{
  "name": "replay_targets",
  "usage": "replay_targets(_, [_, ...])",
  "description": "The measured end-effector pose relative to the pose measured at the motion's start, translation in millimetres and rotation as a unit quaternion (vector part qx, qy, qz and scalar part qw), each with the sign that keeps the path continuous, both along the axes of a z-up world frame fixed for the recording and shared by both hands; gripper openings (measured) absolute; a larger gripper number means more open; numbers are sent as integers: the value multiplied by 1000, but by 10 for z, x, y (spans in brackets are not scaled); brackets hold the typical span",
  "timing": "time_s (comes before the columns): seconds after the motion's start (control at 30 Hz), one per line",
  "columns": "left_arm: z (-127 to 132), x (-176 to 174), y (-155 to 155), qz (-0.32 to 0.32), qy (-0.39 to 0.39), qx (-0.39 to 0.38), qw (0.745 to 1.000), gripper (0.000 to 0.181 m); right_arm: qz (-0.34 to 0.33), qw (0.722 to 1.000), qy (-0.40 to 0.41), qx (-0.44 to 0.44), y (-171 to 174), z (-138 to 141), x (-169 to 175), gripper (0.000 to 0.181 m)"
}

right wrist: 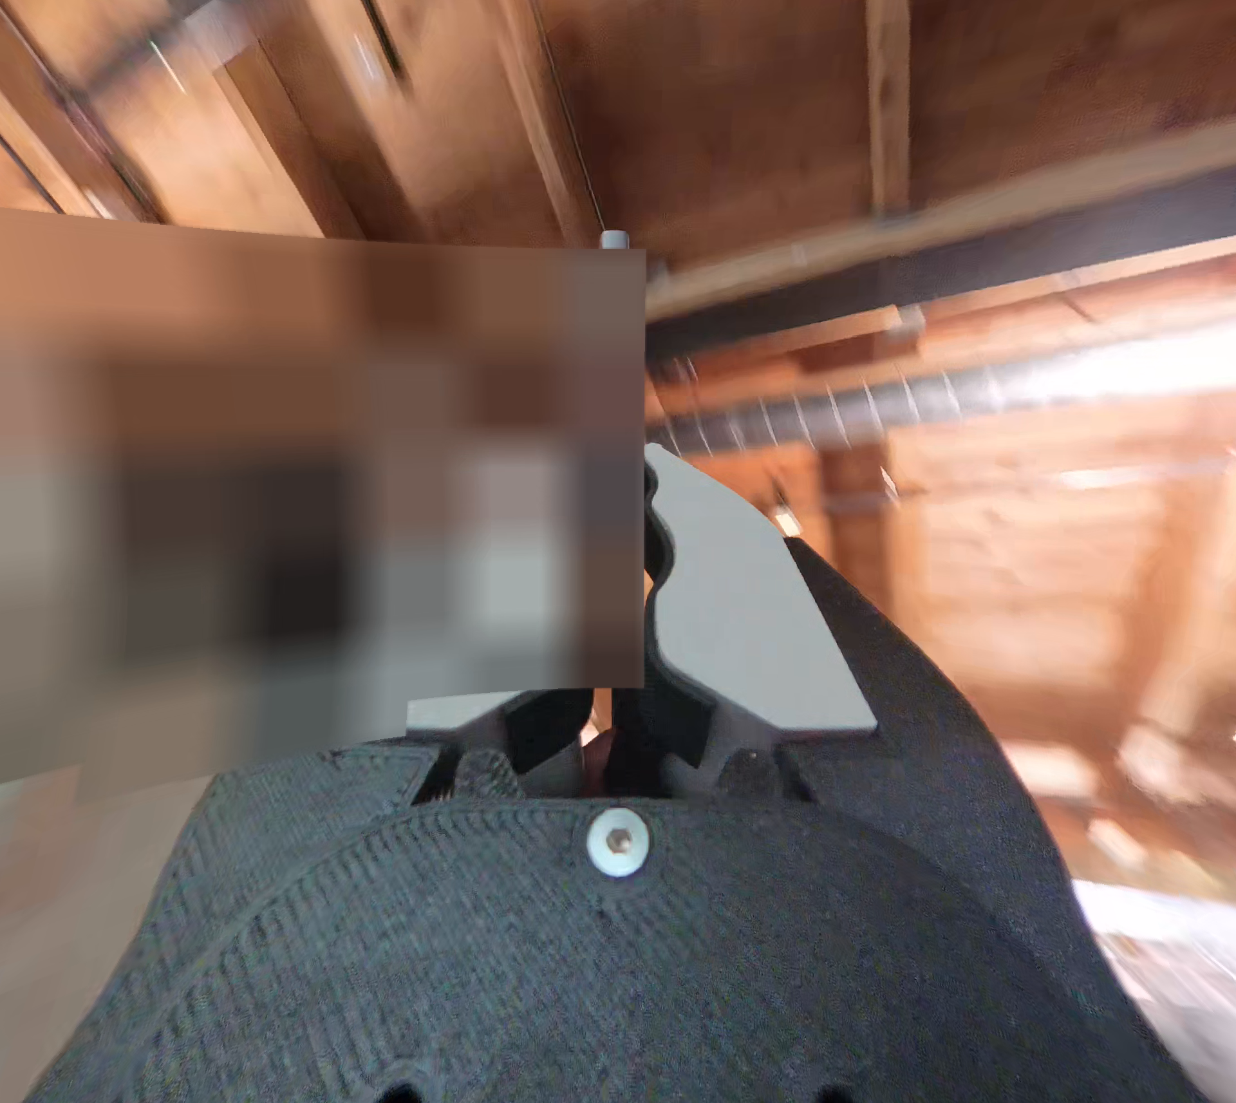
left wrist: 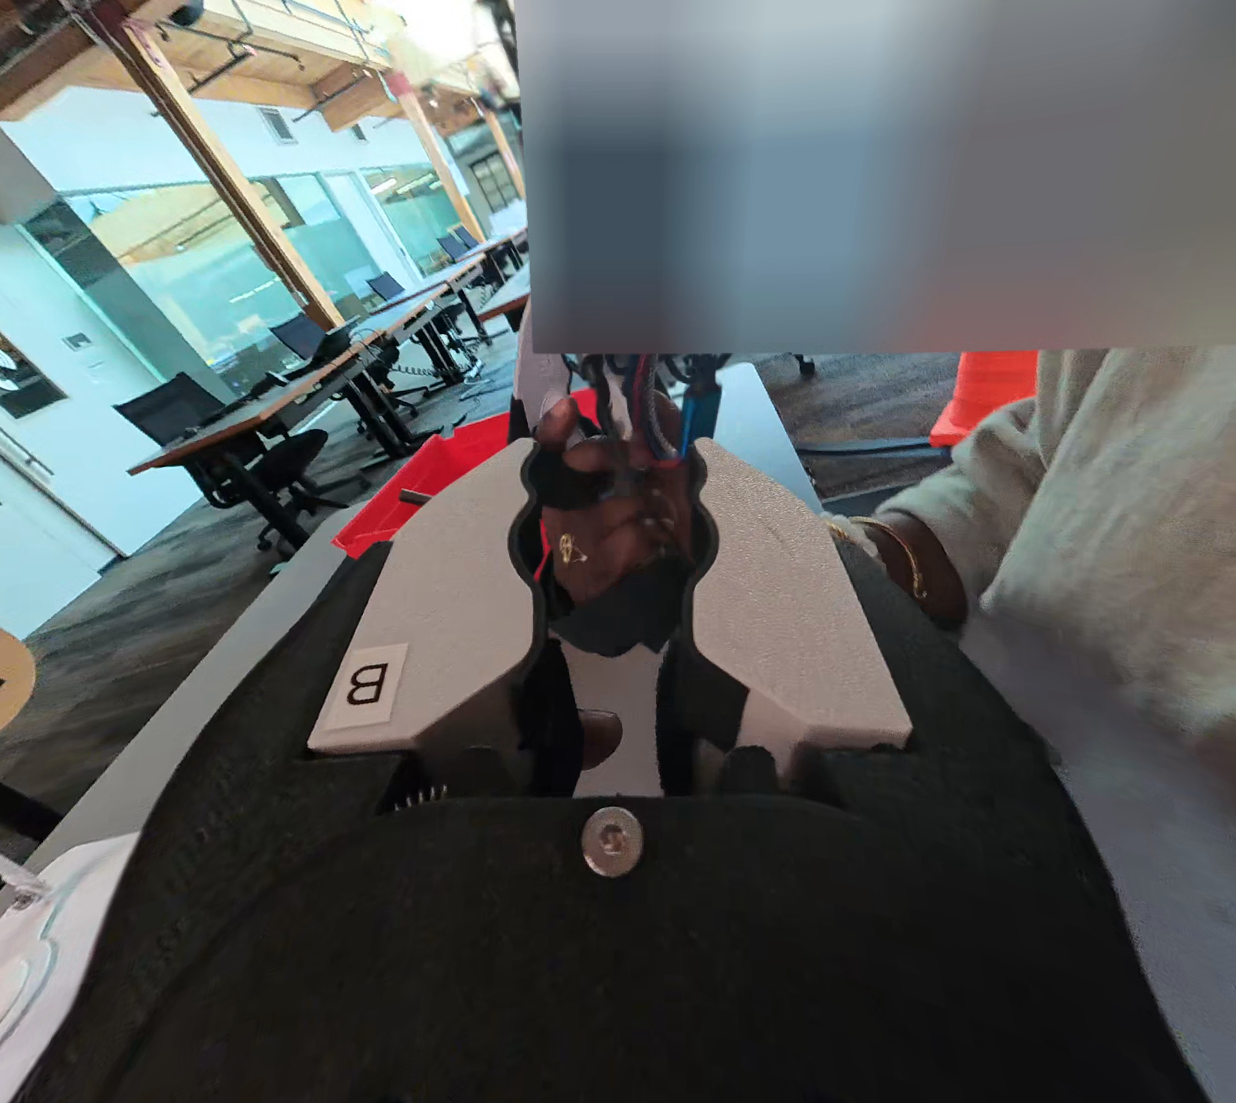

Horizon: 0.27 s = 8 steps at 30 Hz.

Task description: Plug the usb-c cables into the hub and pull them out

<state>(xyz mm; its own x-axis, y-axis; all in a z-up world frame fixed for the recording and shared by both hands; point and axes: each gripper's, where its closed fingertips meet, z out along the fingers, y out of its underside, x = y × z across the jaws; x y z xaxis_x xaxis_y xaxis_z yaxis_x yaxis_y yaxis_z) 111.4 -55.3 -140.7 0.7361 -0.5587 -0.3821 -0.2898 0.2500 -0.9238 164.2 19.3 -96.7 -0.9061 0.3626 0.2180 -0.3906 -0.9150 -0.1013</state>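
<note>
The left gripper (left wrist: 612, 529) stood with its jaws apart, gripping nothing; beyond the gap a person's hand (left wrist: 615, 536) held a bundle of cables (left wrist: 642, 422) at frame centre. A red bin (left wrist: 428, 489) lay left of centre, with open floor beyond. The right gripper (right wrist: 642, 569) pointed at the wooden ceiling (right wrist: 736, 67); a blur patch hid one finger, so its opening could not be told. The hub was not visible.

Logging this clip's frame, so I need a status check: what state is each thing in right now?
Left hand-held gripper: open, holding nothing.
Right hand-held gripper: aimed at the ceiling, one finger hidden; open or shut unclear.
Cables: bundled, held up, not plugged into anything visible.
Hand: closed around the cables, beyond the left fingers.
Red bin: on the table, mostly hidden.
Hub: not in view.
</note>
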Motion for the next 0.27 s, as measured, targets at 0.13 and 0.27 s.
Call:
replay_targets(0.13, [87, -61, 32, 33, -51, 22, 998, 37, 79, 986, 66, -133, 310, -138, 133, 9])
replay_targets(0.27, [252, -168, 2, 44, -131, 42, 989, 33, 29, 993, -15, -117, 174, -108, -36, 9])
